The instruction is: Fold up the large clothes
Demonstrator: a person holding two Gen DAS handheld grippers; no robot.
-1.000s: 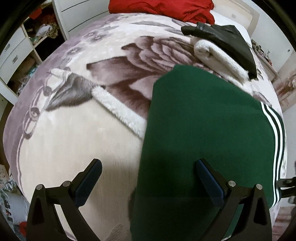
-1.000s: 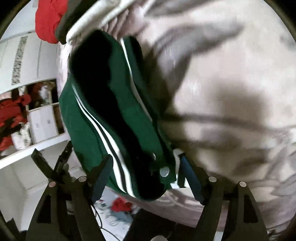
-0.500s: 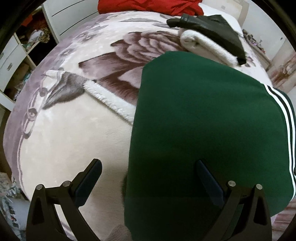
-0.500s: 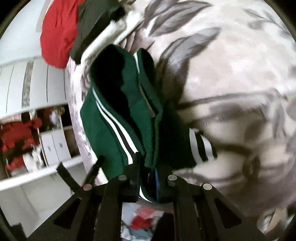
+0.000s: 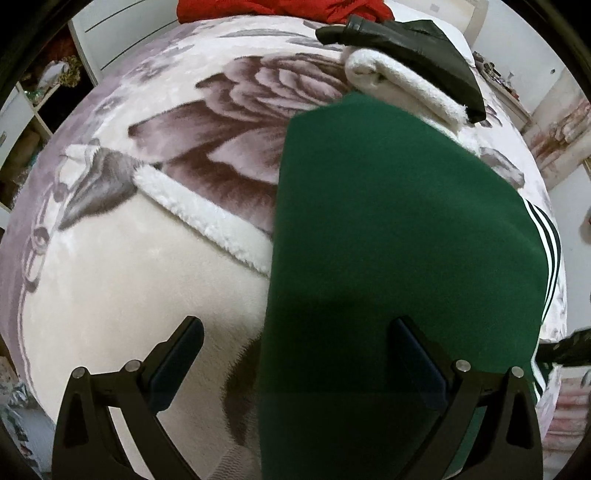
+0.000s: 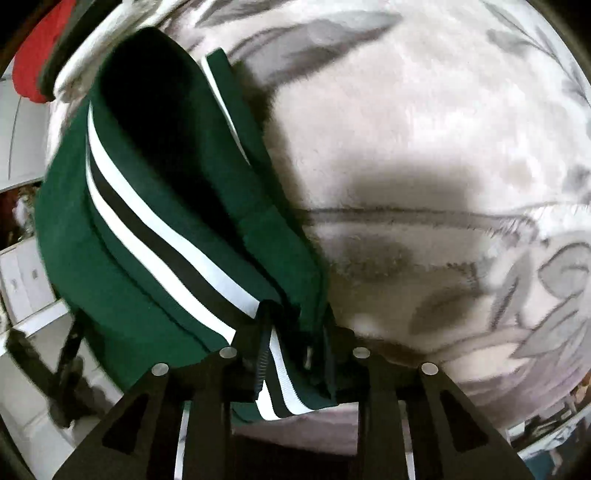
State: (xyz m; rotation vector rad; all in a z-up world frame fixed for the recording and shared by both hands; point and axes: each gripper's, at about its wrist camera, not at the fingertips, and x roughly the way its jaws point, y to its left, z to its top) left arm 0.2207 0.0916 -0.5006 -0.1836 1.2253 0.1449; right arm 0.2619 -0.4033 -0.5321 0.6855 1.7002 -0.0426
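Note:
A dark green garment (image 5: 388,229) with white and black stripes lies folded on a floral plush blanket (image 5: 129,266) on the bed. My left gripper (image 5: 295,354) is open above its near left edge, one finger over the blanket, the other over the green cloth. My right gripper (image 6: 295,343) is shut on the green garment's striped ribbed edge (image 6: 280,384). The garment (image 6: 155,206) hangs in layered folds to the left of the right gripper.
A folded white fleece with a black garment (image 5: 406,44) on top sits at the far side of the bed. A red garment (image 5: 280,9) lies beyond it. White drawers and shelves (image 5: 33,110) stand at the left.
My right gripper closed on the garment's striped edge and moved in close to it. The left gripper stayed open and shifted slightly over the green cloth.

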